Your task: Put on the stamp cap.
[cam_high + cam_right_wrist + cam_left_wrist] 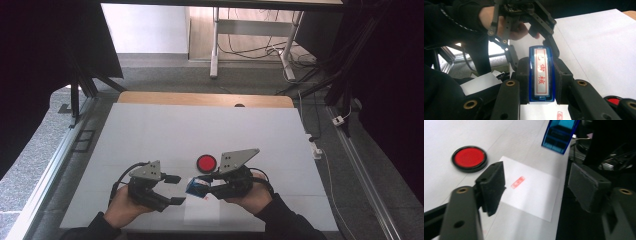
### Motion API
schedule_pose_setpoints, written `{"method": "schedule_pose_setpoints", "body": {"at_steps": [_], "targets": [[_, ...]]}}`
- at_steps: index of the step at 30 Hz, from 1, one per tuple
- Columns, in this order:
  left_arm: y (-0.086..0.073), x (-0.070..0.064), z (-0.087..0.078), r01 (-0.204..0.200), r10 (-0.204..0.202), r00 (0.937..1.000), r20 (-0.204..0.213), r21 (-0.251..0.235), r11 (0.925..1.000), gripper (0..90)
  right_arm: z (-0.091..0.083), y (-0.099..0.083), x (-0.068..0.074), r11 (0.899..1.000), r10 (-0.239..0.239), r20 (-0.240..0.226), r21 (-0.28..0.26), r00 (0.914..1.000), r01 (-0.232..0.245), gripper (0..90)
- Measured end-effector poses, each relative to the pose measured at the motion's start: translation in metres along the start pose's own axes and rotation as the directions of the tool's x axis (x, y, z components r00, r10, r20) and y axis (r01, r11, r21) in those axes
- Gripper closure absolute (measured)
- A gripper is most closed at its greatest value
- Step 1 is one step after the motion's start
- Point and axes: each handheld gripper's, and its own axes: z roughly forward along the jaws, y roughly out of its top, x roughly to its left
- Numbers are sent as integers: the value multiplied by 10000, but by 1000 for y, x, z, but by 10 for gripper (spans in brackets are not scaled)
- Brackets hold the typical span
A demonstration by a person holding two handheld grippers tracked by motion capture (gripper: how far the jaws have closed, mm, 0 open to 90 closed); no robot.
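Observation:
A blue stamp (193, 187) with a white label of red characters (541, 72) is held above the table, and my right gripper (204, 188) (541, 65) is shut on its sides. Below it lies a white paper sheet (202, 214) (534, 191) bearing a small red imprint (518, 182) (560, 115). A round red ink pad (206, 162) (469, 158) sits just beyond the paper. My left gripper (175, 189) (539, 187) is open and holds nothing, left of the stamp (560, 133) and over the paper's left edge.
A large white mat (200, 130) covers the table, with a wooden strip (205, 99) along its far edge. Beyond it are grey floor, desk legs (215, 45) and cables. A metal rail (50, 170) runs along the table's left side.

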Motion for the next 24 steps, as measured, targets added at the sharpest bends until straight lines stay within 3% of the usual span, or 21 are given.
{"method": "schedule_pose_setpoints", "body": {"at_steps": [5,12,19,24], "targets": [[-9,-3,-10,420,-422,9977,-531,-54,9991,215,-1,-1,-1,10000,42,199,38,9998,-43,706],[-24,-7,-26,985,-1006,9890,-1085,-247,9948,167,-1,-2,-3,9998,62,506,202,9987,-72,705],[-35,-10,-35,1550,-1587,9730,-1676,-350,9873,94,-2,-4,-6,9996,159,813,237,9966,-178,705],[-41,-12,-40,1781,-1816,9663,-1824,-358,9834,81,-4,-5,-8,9993,255,1019,241,9945,-281,705]]}}
